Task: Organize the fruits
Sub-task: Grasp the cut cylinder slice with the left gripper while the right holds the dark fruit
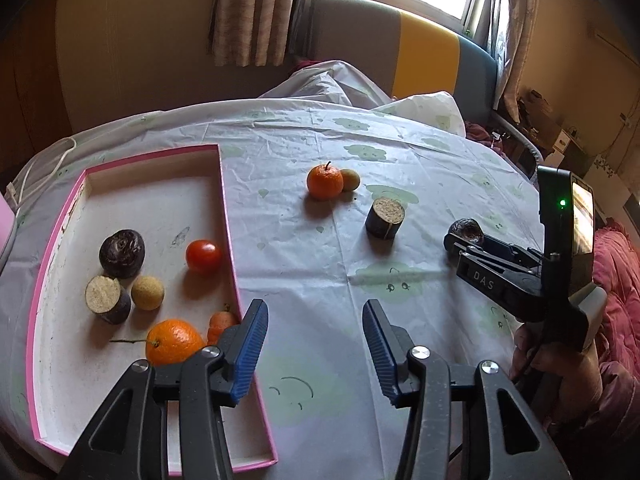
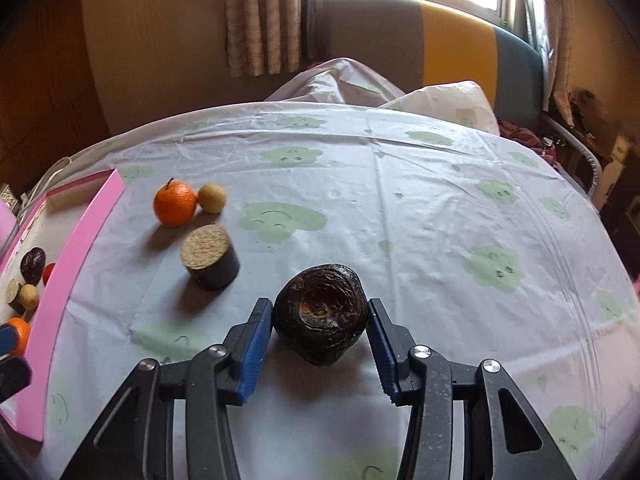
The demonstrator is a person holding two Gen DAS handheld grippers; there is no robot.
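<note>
A wrinkled dark-brown round fruit (image 2: 320, 314) sat at lower centre between the right gripper's (image 2: 320, 334) blue pads, both apparently touching it. Up-left lay a cut dark cylinder (image 2: 210, 256), stemmed orange mandarin (image 2: 175, 204) and pink-rimmed tray (image 2: 60, 280). The left gripper (image 1: 316, 344) gaped wide, empty.

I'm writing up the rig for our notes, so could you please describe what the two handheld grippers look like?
Both grippers, left gripper and right gripper, have black linkage arms with silver rivets and ribbed blue finger pads. From the left wrist view, the right gripper's body reads "DAS", shows a green light, carries a small screen, and has a pale grey handle and a black cable.
</note>
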